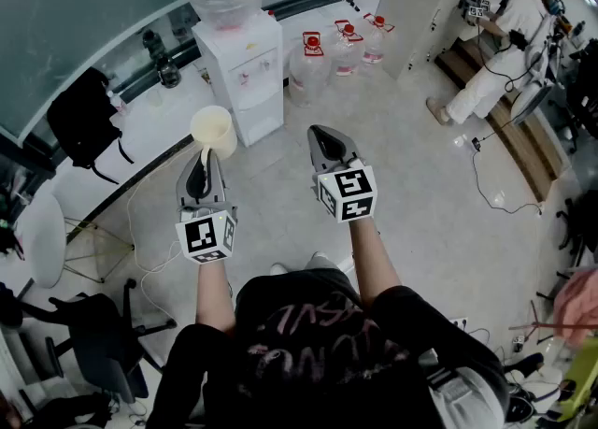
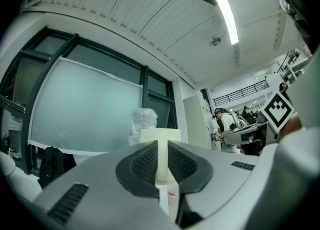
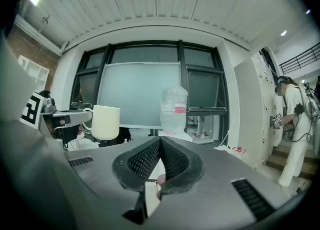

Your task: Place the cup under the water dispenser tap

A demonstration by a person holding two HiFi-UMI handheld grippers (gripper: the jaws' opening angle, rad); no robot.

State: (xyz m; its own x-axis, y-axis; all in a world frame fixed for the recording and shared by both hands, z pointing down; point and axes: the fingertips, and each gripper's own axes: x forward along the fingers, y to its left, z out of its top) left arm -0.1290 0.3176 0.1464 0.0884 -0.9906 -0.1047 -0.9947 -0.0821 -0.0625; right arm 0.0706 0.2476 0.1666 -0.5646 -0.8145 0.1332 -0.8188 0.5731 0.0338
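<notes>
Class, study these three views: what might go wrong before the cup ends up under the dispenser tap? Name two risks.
1. The left gripper pinches the cup only by its thin handle, so the cup may swing or slip while carried.
2. The water dispenser has a small recess under its taps; the cup could knock its front.

The left gripper (image 2: 162, 148) is pinching the cream cup (image 2: 160, 135) by its handle between its jaws; a water bottle (image 2: 144, 120) is standing beyond, slightly left.
</notes>
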